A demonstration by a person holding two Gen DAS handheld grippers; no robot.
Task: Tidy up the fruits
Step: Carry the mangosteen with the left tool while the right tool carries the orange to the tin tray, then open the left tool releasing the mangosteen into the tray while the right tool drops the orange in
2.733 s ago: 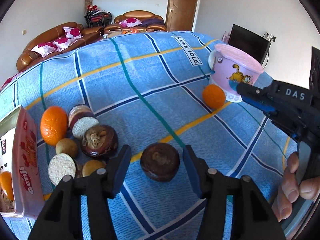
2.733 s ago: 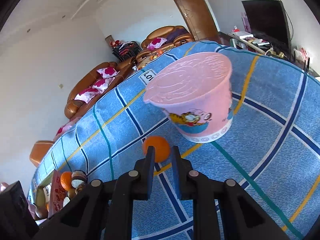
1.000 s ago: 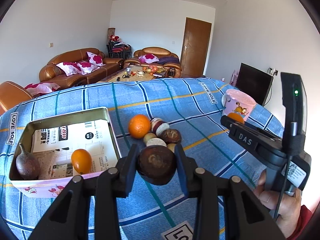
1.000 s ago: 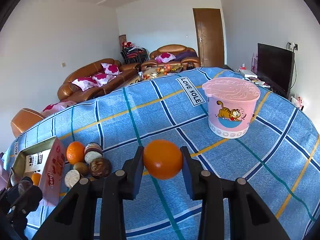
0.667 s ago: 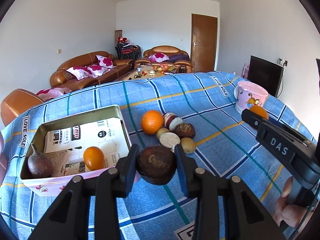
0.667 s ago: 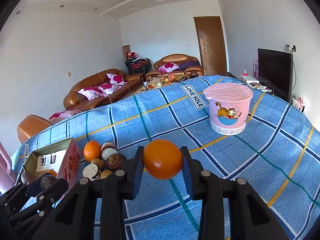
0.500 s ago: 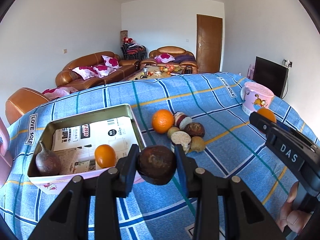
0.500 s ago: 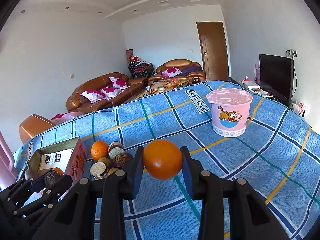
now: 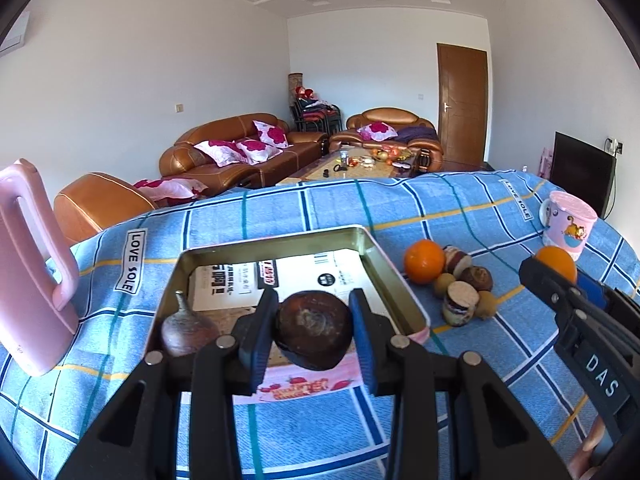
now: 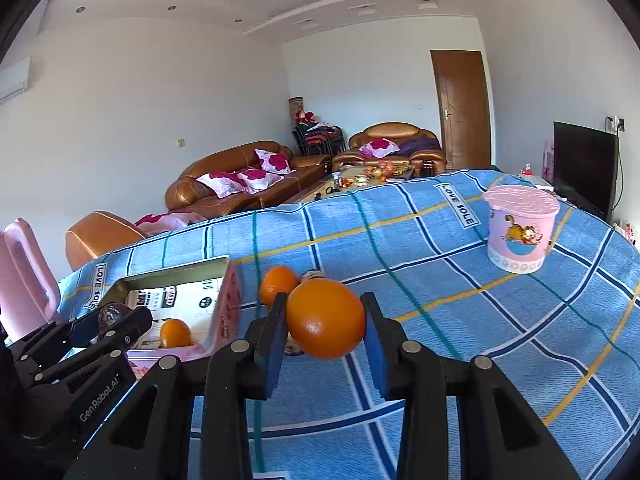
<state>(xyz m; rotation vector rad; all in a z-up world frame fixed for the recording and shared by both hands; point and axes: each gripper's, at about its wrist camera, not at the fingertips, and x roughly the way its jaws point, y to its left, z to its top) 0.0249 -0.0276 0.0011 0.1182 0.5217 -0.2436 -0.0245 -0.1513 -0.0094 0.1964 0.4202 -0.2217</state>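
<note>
My left gripper (image 9: 314,334) is shut on a dark brown round fruit (image 9: 314,336), held just in front of the near wall of the metal tin (image 9: 394,276). Inside the tin lie a brown pear-shaped fruit (image 9: 182,330) and an orange (image 10: 175,333). My right gripper (image 10: 325,326) is shut on an orange (image 10: 325,320) above the blue checked cloth (image 10: 440,280), to the right of the tin (image 10: 234,300). In the left wrist view this right gripper (image 9: 560,276) shows at the right edge with its orange (image 9: 557,262). A pile of loose fruits (image 9: 460,284) with another orange (image 9: 424,266) lies right of the tin.
A pink tub with a cartoon cat (image 10: 520,236) stands at the far right of the table. A pink upright object with a handle (image 9: 28,268) stands left of the tin. Sofas, a low table, a door and a dark screen fill the room behind.
Both grippers have carried their fruits leftward toward the tin. The tin now sits straight ahead of the left gripper, and the pink handled object has come into view at left.
</note>
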